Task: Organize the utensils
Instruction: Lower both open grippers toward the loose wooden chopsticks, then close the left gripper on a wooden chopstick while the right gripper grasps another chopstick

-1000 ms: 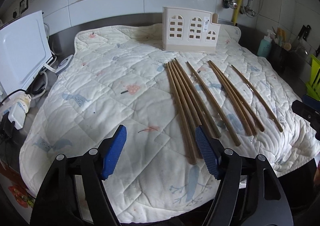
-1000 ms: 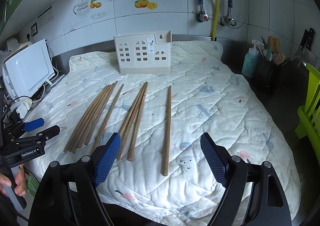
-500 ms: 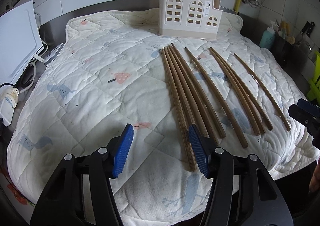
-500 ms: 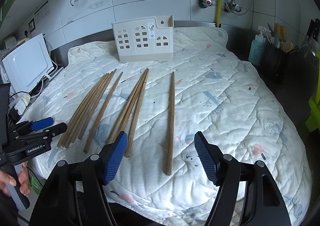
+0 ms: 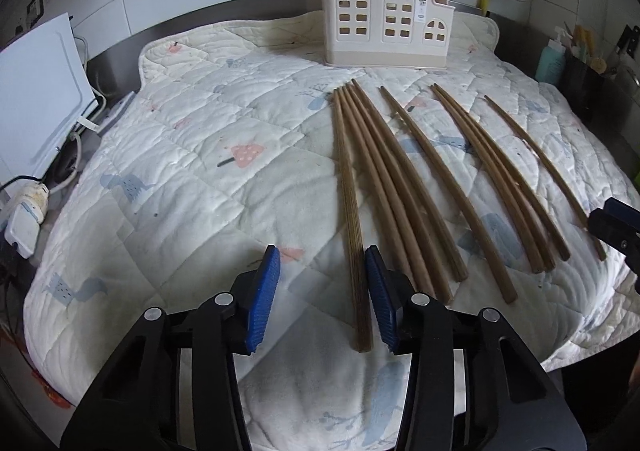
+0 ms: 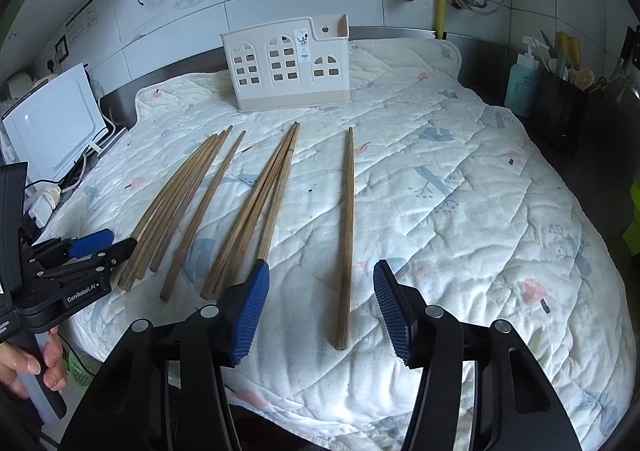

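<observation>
A quilted blanket [image 6: 460, 211] covers the counter, and everything sits on it. At its far edge stands a cream plastic holder [image 6: 286, 67] with little window cut-outs. In front of the holder lie the wooden chopsticks [image 5: 384, 187], fanned out loosely, narrow tips toward the holder. The left gripper [image 5: 320, 295] hangs spread apart over the near end of the leftmost chopstick [image 5: 350, 203], grasping nothing. The right gripper [image 6: 320, 311] is likewise released, straddling the lone chopstick [image 6: 346, 235] farthest right of the holder.

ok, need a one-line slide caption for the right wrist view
Open right gripper straddles the near end of a lone chopstick on the quilted mat; house-shaped utensil holder stands behind.
</observation>
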{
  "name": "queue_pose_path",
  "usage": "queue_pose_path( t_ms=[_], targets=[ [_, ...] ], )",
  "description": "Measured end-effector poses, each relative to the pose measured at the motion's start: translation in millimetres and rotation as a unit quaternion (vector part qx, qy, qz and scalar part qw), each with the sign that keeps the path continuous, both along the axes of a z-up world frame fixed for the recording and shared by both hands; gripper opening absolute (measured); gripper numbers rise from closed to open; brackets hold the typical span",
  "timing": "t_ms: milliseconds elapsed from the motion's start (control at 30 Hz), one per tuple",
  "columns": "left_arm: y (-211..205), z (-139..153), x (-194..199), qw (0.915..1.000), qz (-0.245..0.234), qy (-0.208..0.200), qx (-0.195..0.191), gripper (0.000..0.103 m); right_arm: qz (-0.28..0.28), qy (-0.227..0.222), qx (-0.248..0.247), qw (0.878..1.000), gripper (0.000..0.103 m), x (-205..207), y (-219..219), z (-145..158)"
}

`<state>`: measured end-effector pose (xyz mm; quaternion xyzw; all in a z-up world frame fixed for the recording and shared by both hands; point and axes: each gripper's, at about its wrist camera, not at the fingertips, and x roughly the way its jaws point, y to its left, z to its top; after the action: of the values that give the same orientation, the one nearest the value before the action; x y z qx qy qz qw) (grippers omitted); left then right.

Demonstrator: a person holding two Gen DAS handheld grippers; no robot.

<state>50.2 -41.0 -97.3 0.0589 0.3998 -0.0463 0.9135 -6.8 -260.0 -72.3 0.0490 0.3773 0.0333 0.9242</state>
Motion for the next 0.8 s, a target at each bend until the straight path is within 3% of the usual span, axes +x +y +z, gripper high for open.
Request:
queue_pose_path(
  t_ms=[133,300,367,533,600,800],
  targets=[
    [8.1,0.1,5.6,0.9999,0.007,0.003,-0.012,0.042,-0.004,0.0,0.008,1.0,0.046,1.5,-4.0,-1.8],
    [5.7,-0.6,4.5,0.9993,-0.011,-0.006,-0.036,0.03,0.0,0.006,0.015,1.0,0.033,5.8,-3.9,-7.8],
    [2.9,-1.4,5.0,0.9988,-0.023,-0.01,-0.042,0.021,-0.002,0.007,0.016,1.0,0.028,7.6,-4.3,-9.7],
    [5.8,-2.0,3.2,0.9968,-0.035,-0.015,-0.071,0.02,-0.01,0.015,0.016,1.0,0.02,12.3,-7.5,-15.1],
    [8.5,-2.5,2.7,0.9955,-0.04,-0.016,-0.084,0.014,-0.014,0.017,0.019,1.0,0.016,12.5,-9.7,-17.4],
    [9.9,-6.1,0.6,0.9926,-0.055,-0.018,-0.107,0.014,-0.016,0.013,0.006,1.0,0.015,11.0,-7.1,-21.2]
  ],
)
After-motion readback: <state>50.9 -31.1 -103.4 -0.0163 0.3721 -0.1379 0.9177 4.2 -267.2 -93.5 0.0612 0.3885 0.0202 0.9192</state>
